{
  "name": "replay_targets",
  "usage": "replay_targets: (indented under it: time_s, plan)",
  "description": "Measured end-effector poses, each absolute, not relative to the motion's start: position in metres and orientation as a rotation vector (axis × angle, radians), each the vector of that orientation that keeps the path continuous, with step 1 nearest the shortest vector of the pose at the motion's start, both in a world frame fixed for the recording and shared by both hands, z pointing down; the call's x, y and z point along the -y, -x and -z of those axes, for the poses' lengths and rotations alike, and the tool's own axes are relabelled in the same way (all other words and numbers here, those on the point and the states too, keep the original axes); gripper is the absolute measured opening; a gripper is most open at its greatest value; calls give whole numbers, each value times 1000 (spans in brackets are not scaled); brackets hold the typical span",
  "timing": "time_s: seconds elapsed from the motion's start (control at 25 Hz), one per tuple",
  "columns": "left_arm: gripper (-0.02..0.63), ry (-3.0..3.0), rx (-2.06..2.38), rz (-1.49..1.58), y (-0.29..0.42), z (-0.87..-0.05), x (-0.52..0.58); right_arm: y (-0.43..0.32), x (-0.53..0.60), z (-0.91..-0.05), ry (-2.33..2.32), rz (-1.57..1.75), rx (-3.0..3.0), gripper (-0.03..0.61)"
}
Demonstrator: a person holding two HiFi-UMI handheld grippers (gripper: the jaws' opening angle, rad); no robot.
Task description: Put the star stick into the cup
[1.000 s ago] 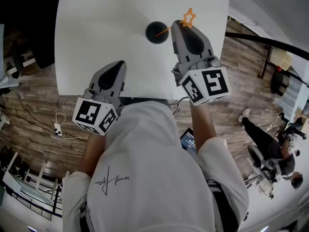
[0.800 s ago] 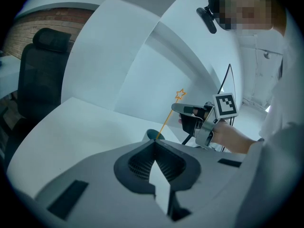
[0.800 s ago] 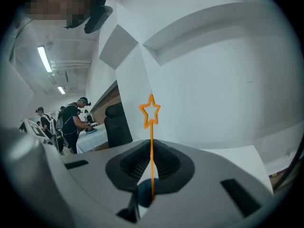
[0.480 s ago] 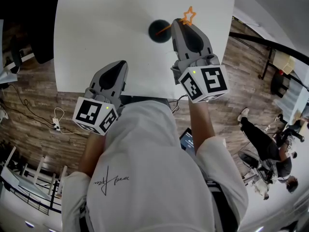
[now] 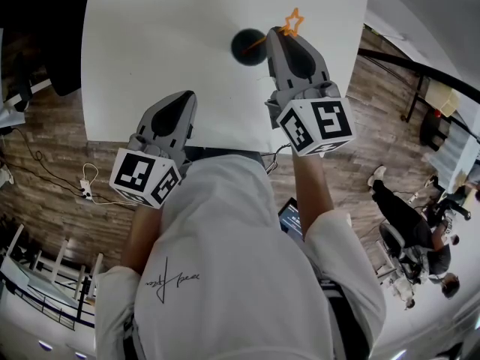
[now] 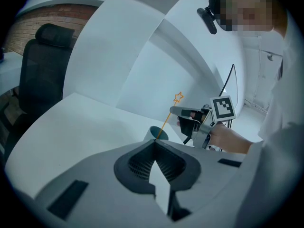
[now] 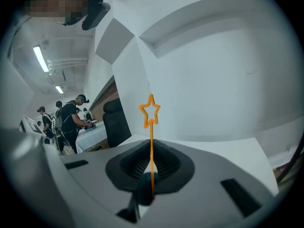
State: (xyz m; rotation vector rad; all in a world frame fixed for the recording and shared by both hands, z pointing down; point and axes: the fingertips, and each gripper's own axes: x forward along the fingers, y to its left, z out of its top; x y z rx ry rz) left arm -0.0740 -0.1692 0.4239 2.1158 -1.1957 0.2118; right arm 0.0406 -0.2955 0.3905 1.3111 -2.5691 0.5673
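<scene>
The main danger is at the release. The stick [image 5: 292, 23] does not stand straight: in the head view it leans from the cup [image 5: 246, 47] up and away toward the right, with its star outside the rim. If the right tool [image 5: 273, 34] lets go while the stick is this slanted, the top weight can pull it over the rim and it can fall on the counter [image 5: 165, 36]. The cup looks small and perhaps light, so it can also tip, or slide if the stick is pushed sideways against its wall. Nothing holds the cup, because the left tool [image 5: 186, 97] is well apart from it, near the front edge of the counter. I cannot tell how deep the lower end sits in the cup, so a release now may come too early.

The right tool [image 7: 151, 144] has its jaws pressed together on the shaft of the stick [image 7: 150, 112], below the star, and the dark cup shows under them. In the left gripper view the lower end of the stick meets the mouth of the cup [image 6: 152, 132].

The left tool [image 6: 155, 142] has its jaws closed together, with nothing between them, and it touches nothing.
</scene>
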Motion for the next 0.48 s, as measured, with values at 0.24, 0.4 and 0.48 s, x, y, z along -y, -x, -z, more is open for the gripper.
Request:
replay_targets:
  time_s: [0.24, 0.4, 0.48]
  plan:
    - [6, -2112, 1187, -217, 72, -428, 169, -41, 295, -399, -1312, -549, 2547, 20]
    - [6, -2115, 1180, -221, 72, -428, 170, -39, 295, -405, -1304, -543, 2532, 20]
    - [6, -2116, 1181, -221, 73, -429, 171, -39, 296, -408, -1303, -536, 2524, 20]
